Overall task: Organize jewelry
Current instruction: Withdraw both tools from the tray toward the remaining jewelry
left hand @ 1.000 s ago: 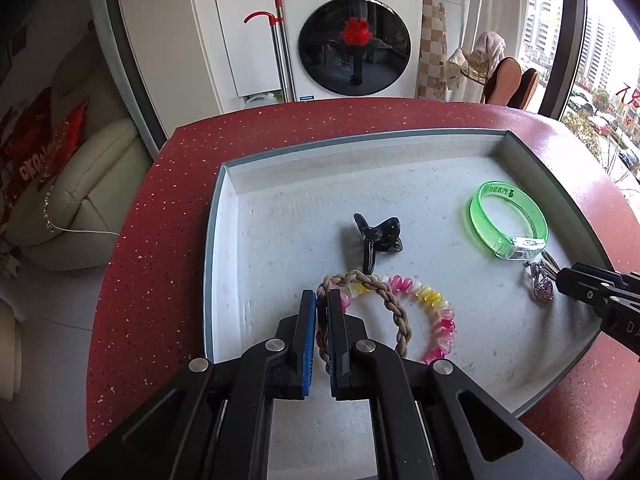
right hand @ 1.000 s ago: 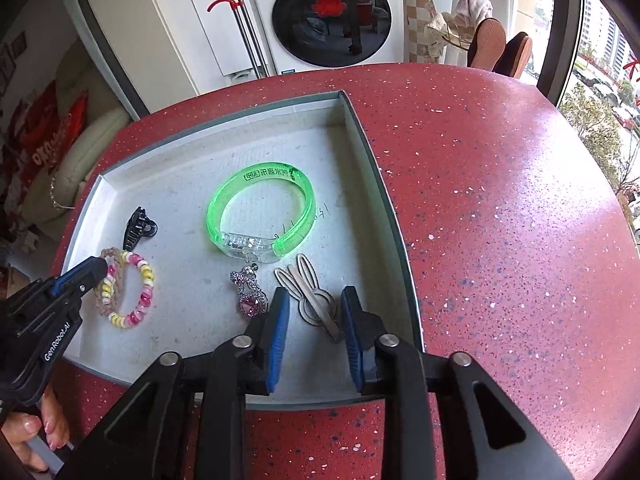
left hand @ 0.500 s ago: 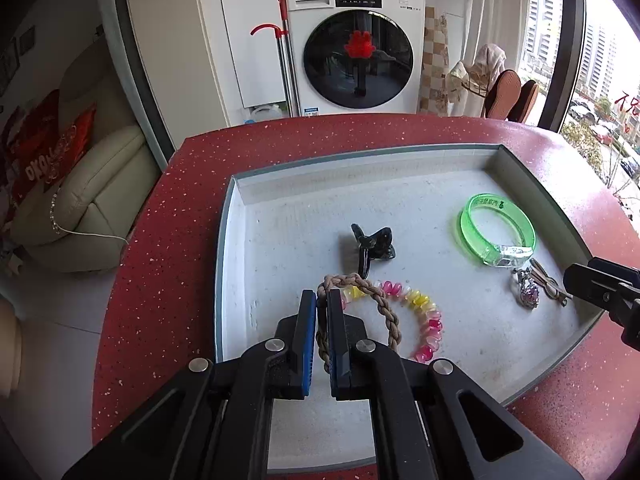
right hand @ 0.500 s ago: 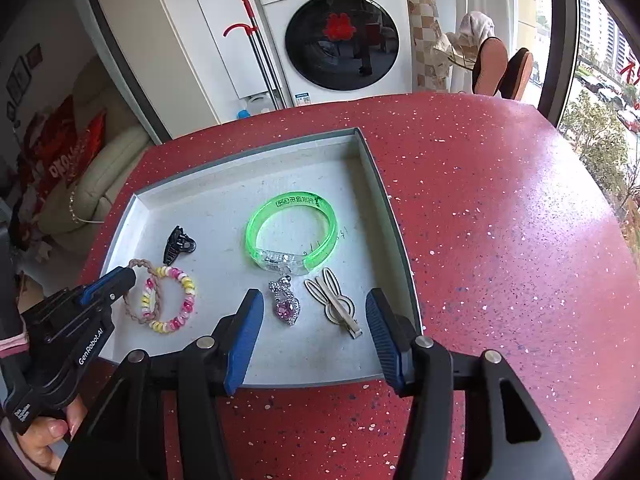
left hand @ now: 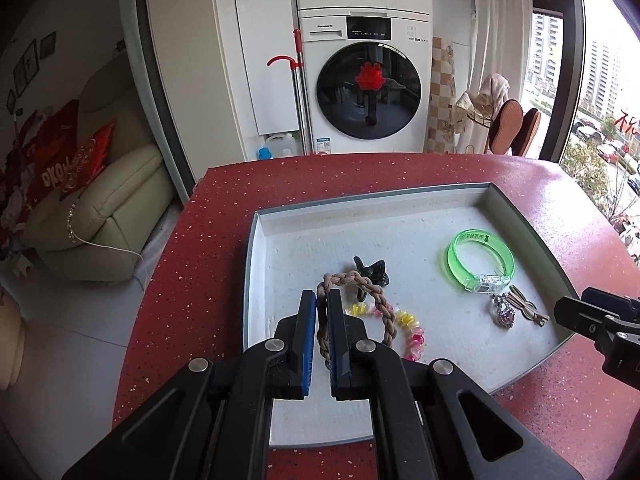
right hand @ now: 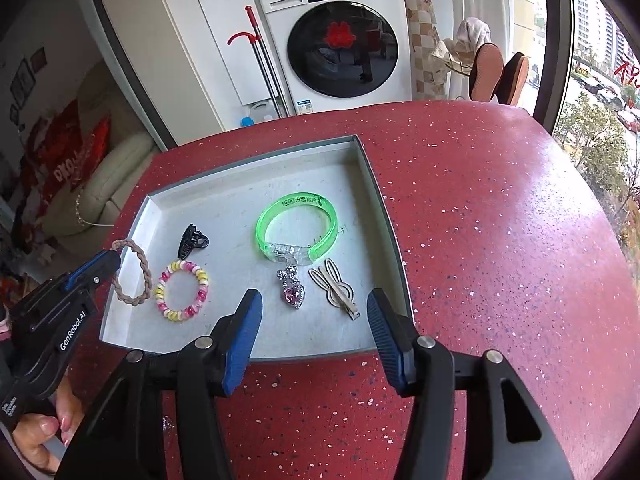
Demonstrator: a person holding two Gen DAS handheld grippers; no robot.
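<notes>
My left gripper [left hand: 322,300] is shut on a brown braided hair tie [left hand: 360,282], which hangs just above the white tray [left hand: 256,280]. The tie [right hand: 146,268] is clear of the pink-and-yellow bead bracelet [right hand: 202,280] beside it. A black claw clip [right hand: 192,240], a green bangle [right hand: 296,204], a pink-stone pendant [right hand: 292,290] and a beige rabbit hair clip [right hand: 334,286] lie in the tray. Over the tray's near edge my right gripper [right hand: 314,308] stands open with nothing between its fingers. The pendant and the rabbit clip sit just ahead of it.
The tray rests on a red speckled table [right hand: 500,240] with bare surface to its right. Behind the table stand a washing machine [right hand: 340,44], a red-handled mop [right hand: 260,60] and a cream sofa [left hand: 100,216]. A hand [right hand: 44,436] holds the left gripper's handle.
The left gripper rose with the hair tie, lifting it off the bead bracelet. The right gripper's jaws spread wide and drew back from the rabbit clip, which stays in the tray.
</notes>
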